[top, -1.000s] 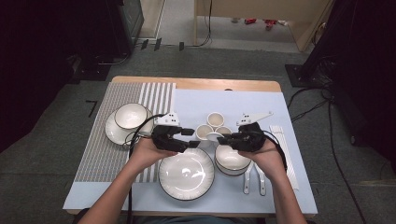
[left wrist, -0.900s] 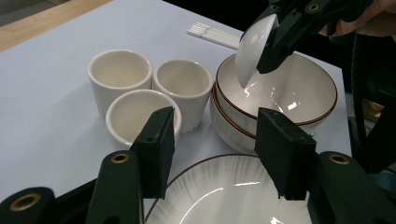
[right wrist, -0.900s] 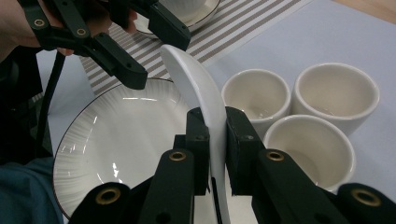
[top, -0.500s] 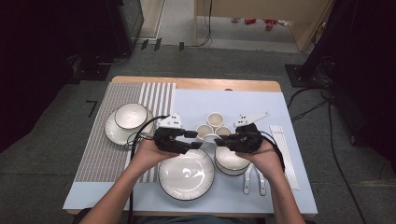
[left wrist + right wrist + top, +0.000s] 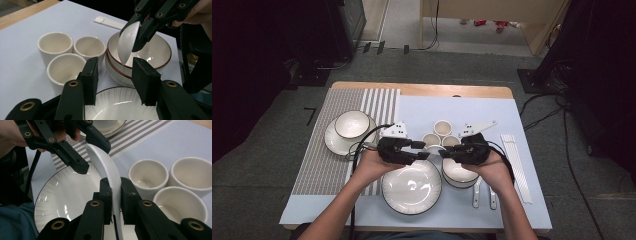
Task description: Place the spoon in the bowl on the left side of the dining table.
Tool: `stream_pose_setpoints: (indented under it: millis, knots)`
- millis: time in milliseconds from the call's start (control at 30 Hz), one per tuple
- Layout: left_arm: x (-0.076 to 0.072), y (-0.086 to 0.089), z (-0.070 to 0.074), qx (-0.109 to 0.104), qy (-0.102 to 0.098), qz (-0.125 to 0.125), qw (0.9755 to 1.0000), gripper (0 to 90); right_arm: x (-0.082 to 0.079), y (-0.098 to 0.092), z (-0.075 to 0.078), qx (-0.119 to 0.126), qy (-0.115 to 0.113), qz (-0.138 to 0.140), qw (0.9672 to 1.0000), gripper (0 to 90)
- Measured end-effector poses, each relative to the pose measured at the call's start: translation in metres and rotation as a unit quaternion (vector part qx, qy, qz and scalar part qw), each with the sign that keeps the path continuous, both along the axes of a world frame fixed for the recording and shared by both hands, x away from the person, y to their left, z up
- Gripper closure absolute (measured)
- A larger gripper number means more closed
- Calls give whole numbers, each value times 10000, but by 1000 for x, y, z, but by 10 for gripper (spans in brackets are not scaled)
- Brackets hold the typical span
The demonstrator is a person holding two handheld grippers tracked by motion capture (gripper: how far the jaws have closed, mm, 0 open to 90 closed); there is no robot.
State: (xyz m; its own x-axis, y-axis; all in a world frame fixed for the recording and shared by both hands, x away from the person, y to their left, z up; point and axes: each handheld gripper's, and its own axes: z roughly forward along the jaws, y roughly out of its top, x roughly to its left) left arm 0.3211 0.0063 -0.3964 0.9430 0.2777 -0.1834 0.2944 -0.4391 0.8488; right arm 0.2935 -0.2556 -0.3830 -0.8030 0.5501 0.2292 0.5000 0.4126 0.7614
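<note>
My right gripper [image 5: 115, 185] is shut on the handle of a white ceramic spoon [image 5: 103, 161] and holds it level over the far edge of the plate [image 5: 67, 195]. The spoon's bowl [image 5: 128, 41] points at my left gripper [image 5: 115, 67]. That gripper's jaws have just been closing and now stand on either side of the spoon's bowl, with a gap still showing. From above, the left gripper [image 5: 424, 150] and the right gripper [image 5: 446, 151] meet tip to tip at the table's middle.
Three small cups [image 5: 442, 128] stand just beyond the grippers. Stacked bowls [image 5: 459, 172] sit under my right hand. A bowl on a saucer [image 5: 352, 124] rests on the striped mat [image 5: 322, 165]. Two spoons [image 5: 476, 192] and white chopsticks [image 5: 515, 165] lie at the right.
The tips of the two grippers have drawn slightly closer together above the plate's far edge. Both hands otherwise stay where they were.
</note>
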Motion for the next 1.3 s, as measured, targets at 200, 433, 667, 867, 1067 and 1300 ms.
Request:
stream_pose_setpoints:
  millis: [200,433,667,867,1067,1300]
  knots:
    - [-1,-1,0,-8,9,-4,10000,589,-1,2,0,-9,-1,21,10000,814]
    - [-1,-2,0,-11,6,-35,10000,616,-2,7,-1,-47,19,82,10000,814]
    - [-2,-2,-1,13,-37,17,10000,636,-3,10,-2,-71,17,123,9999,813]
    - [-2,-2,-1,3,-10,-55,10000,678,-4,13,-3,-72,36,151,9999,813]
    - [-3,-3,0,-1,-36,-102,9999,729,-4,17,-5,-105,72,171,9998,813]
    - [-4,-4,0,-28,-49,-164,9999,798,-4,19,-7,-109,85,184,9997,813]
